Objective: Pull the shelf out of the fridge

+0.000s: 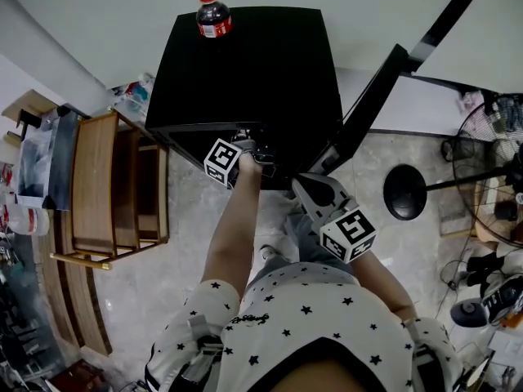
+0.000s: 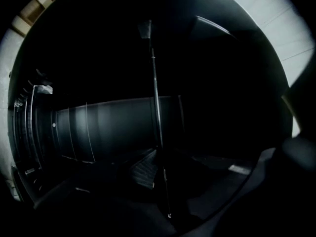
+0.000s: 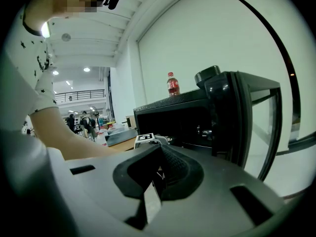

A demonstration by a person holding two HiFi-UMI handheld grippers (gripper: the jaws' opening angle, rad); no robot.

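The left gripper was clamped on the thin edge of the shelf, inside the black fridge; that edge ran top to bottom through the left gripper view; the right gripper was closed, empty.

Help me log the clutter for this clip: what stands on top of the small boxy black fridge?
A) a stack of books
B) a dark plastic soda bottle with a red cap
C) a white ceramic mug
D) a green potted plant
B: the dark plastic soda bottle with a red cap stands upright near the back edge of the boxy black fridge, as the head view and the right gripper view show.
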